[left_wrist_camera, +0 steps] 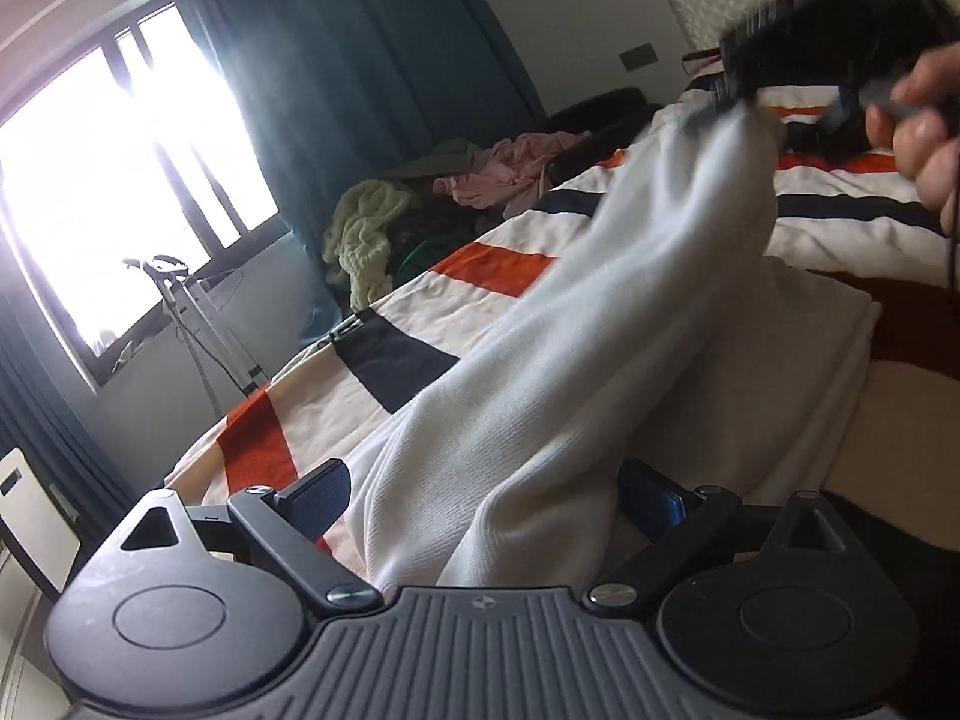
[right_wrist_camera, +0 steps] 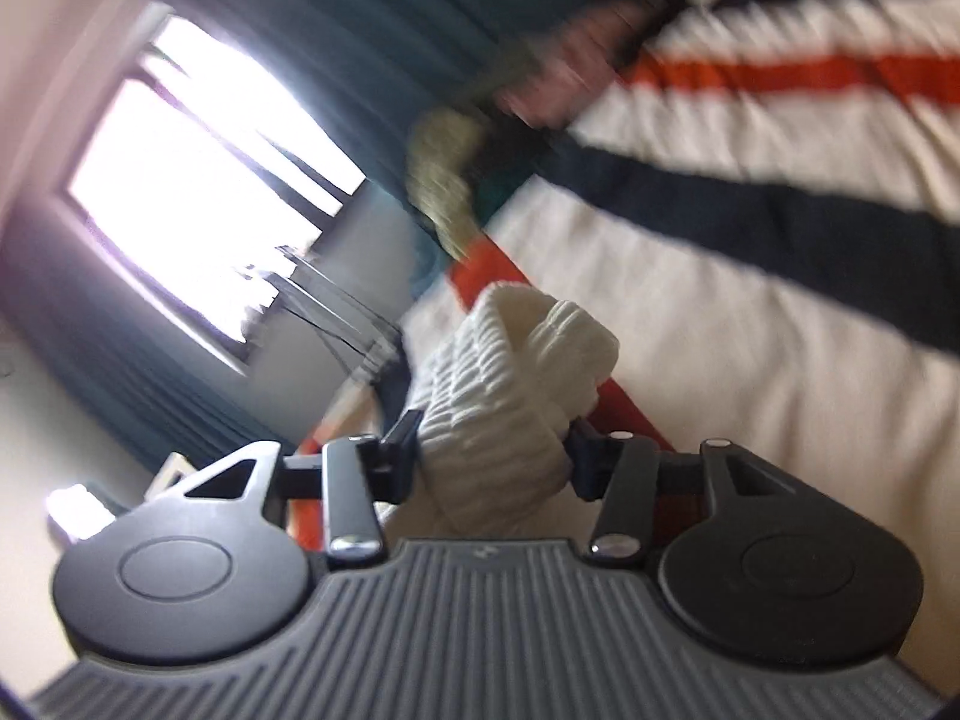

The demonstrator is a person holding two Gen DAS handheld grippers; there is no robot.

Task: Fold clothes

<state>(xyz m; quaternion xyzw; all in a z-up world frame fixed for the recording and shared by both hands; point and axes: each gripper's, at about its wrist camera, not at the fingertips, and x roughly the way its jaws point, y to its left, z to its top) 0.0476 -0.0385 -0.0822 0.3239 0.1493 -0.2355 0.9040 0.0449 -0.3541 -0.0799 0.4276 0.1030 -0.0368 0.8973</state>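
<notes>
Sweater lifted mid-fold over striped bed.
Cloth is clamped by left gripper and right gripper; folding seems unfinished.

Daylight is flooding in through the overexposed dark-framed window at far left, blowing out its panes; the right wrist view is smearing with motion blur, edges bending.

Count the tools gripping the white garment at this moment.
2. The left tool clamps the white garment near the camera; the right tool grips its ribbed end, lifted above the striped bedspread.
</notes>
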